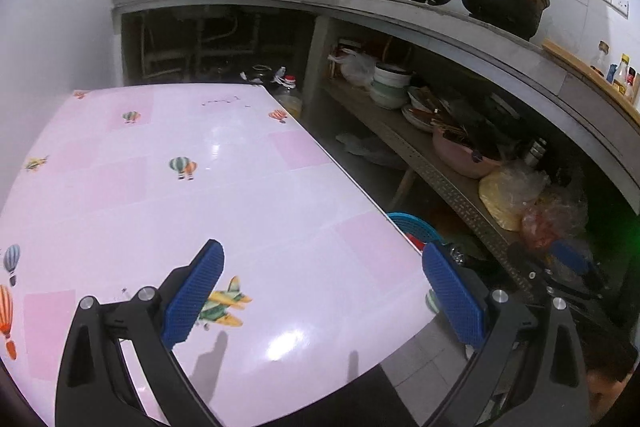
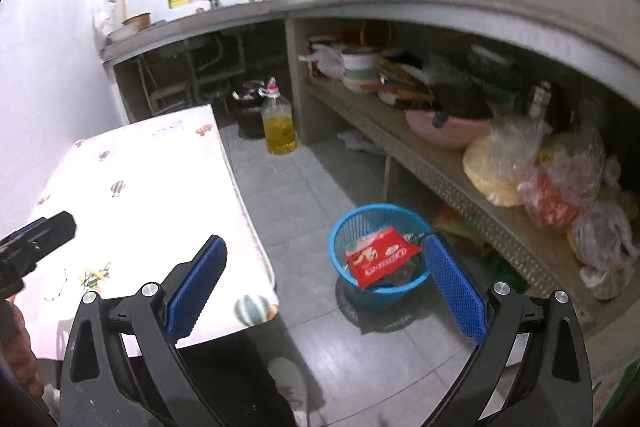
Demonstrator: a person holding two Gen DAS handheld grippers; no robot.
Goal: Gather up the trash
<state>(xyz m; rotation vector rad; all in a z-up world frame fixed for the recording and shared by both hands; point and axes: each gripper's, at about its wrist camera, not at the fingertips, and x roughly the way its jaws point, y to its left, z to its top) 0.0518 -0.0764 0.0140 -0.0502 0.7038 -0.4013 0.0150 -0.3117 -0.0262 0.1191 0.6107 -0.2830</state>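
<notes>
A blue mesh trash basket (image 2: 349, 227) stands on the grey tiled floor beside the table. A red snack wrapper (image 2: 378, 255) lies in it, on top of darker litter. My right gripper (image 2: 326, 257) hangs open above the floor between table and basket, nothing between its blue pads. In the left wrist view my left gripper (image 1: 322, 269) is open over the pink balloon-print table (image 1: 180, 211), empty. Only the basket's rim (image 1: 412, 225) peeks past the table edge there. The left gripper's black tip (image 2: 40, 233) shows at the left edge of the right wrist view.
A bottle of yellow oil (image 2: 279, 125) stands on the floor beyond the table. A low shelf (image 2: 440, 171) with bowls and plastic bags runs along the right under a concrete counter (image 1: 360, 9) carrying a wok and a big pot. A shoe (image 2: 290, 379) is below.
</notes>
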